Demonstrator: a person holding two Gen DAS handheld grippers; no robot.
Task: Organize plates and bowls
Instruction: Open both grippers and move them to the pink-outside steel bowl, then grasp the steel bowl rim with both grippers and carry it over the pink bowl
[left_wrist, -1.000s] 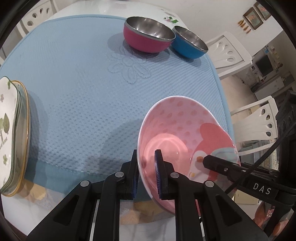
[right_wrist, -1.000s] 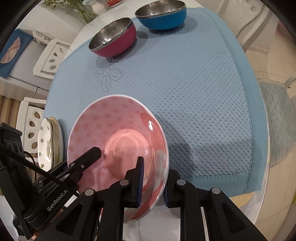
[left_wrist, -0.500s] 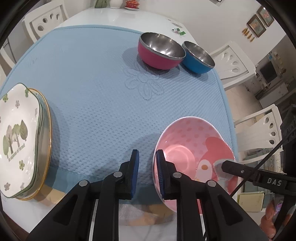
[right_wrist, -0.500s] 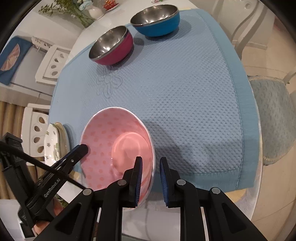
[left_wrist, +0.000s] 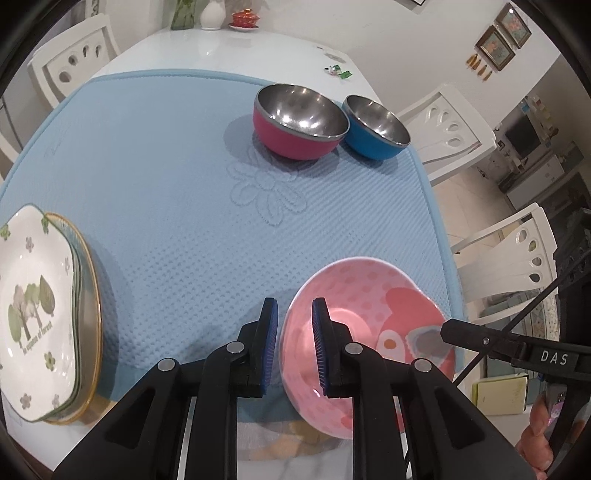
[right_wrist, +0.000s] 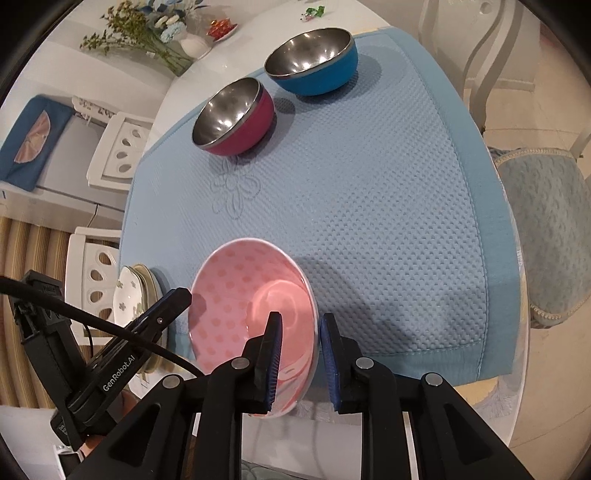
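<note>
A pink dotted bowl (left_wrist: 373, 325) sits tilted at the near edge of the blue mat, also in the right wrist view (right_wrist: 236, 314). My left gripper (left_wrist: 293, 347) straddles its left rim with a gap at each pad, jaws parted. My right gripper (right_wrist: 299, 362) straddles its right rim, jaws parted too. A stack of flowered plates (left_wrist: 37, 306) lies at the near left, seen edge-on in the right wrist view (right_wrist: 133, 291). A magenta steel bowl (left_wrist: 299, 125) and a blue steel bowl (left_wrist: 376, 127) stand at the far side.
The blue mat (left_wrist: 166, 166) covers a white table (left_wrist: 229, 48) with a vase and small dish at the back. White chairs (left_wrist: 513, 254) stand around. A cushioned chair (right_wrist: 546, 236) is at the right in the right wrist view.
The pink bowl has come down from a steep tilt to the mat's near edge. Both grippers have loosened from its rim and drawn back and up.
</note>
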